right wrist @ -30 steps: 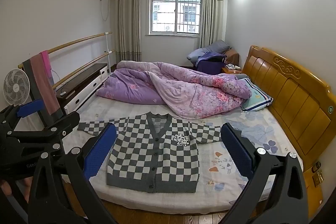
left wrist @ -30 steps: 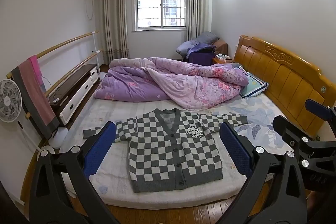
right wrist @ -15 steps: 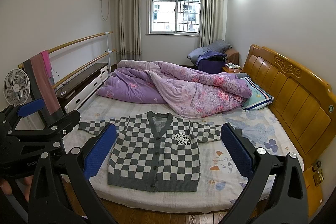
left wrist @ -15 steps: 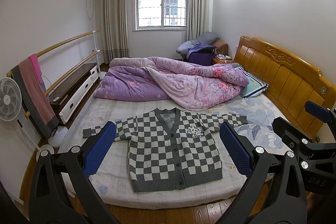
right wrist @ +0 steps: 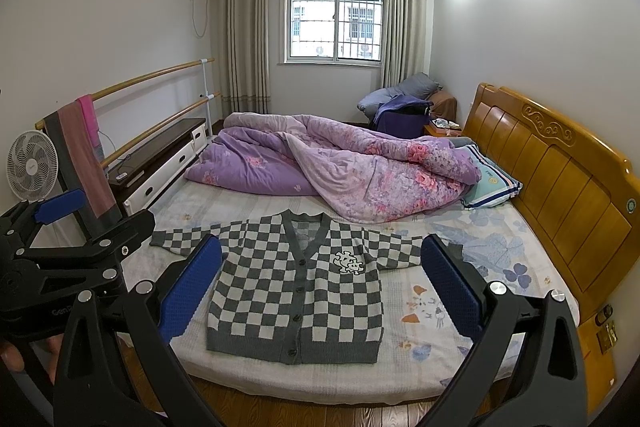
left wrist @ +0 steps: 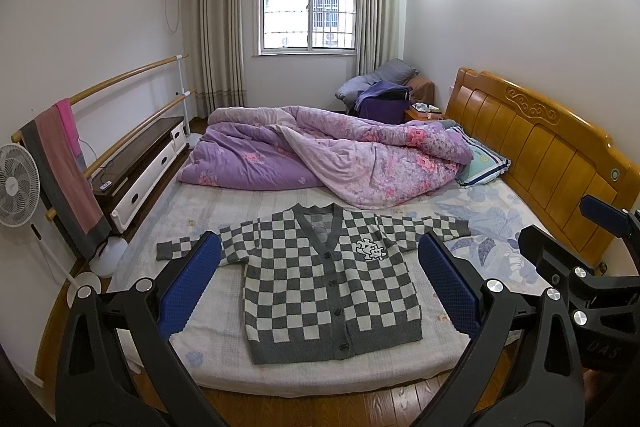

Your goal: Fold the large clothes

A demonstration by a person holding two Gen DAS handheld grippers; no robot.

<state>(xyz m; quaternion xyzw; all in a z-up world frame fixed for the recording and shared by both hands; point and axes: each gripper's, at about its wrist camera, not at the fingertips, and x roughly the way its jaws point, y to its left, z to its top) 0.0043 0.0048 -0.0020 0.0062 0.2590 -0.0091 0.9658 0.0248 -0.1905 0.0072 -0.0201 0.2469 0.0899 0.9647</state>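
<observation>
Right now, through the left wrist camera, I hold the left gripper (left wrist: 318,289) with its jaws spread wide and nothing between them, well short of the checkered cardigan (left wrist: 328,287), which lies flat and buttoned, front up, on the bed (left wrist: 224,211), near the bed's closest edge, sleeves spread to both sides. I judge the knit to be soft, fairly thick and light, likely to sag and stretch when lifted, so I'd pinch it at a sleeve cuff or a shoulder seam, not mid-panel. Beyond the cardigan a rumpled purple quilt (left wrist: 320,155) fills the far half of the bed, and the wooden headboard (left wrist: 540,147) runs along the cardigan's right. Switching to the right wrist camera, the right gripper (right wrist: 320,287) is likewise spread open and empty, hanging short of the cardigan's hem. The sheet beneath the cardigan looks soft and yielding, so pinching a single layer may drag bedding along. Left of the cardigan stand a white fan (right wrist: 32,167) and wall rails with a draped towel (right wrist: 80,155); a barred window (right wrist: 334,19) faces me beyond the quilt.
</observation>
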